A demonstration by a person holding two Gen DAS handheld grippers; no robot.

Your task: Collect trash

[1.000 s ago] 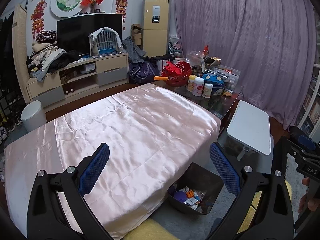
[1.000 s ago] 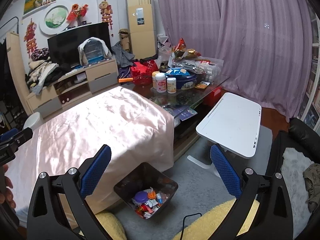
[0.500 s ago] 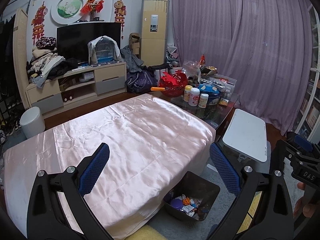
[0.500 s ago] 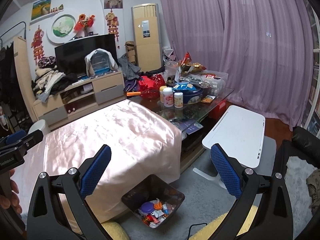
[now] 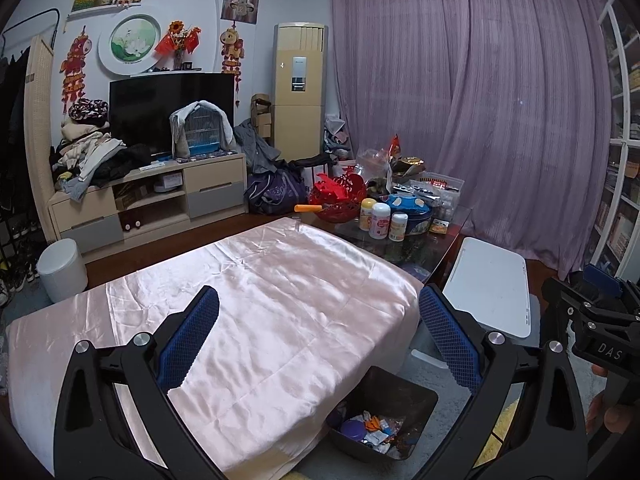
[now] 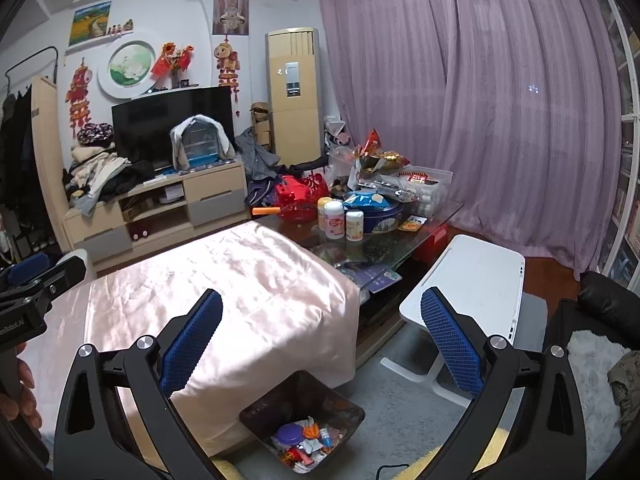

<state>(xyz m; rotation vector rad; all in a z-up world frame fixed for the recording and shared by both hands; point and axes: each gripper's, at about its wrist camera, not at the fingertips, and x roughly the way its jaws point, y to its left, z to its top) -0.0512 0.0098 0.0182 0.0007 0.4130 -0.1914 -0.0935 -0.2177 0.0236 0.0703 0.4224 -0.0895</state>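
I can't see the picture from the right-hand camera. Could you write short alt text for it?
Two open black gripper fingers with blue pads frame a dark square trash bin on grey carpet, holding wrappers and a purple lid. Behind it stand a pink satin-covered table, a cluttered glass coffee table and purple curtains.

Premises: a lived-in home living room. Evidence: a television [image 5: 172, 108] on a low drawer cabinet [image 5: 148, 200] at left of frame, with a covered birdcage [image 5: 202, 130] and heaped clothes [image 5: 92, 156]; festive wall decorations at upper left; a standing air conditioner [image 5: 300, 92] at upper centre; purple curtains [image 5: 472, 100] at right; a cluttered glass coffee table [image 6: 380, 244] at centre.
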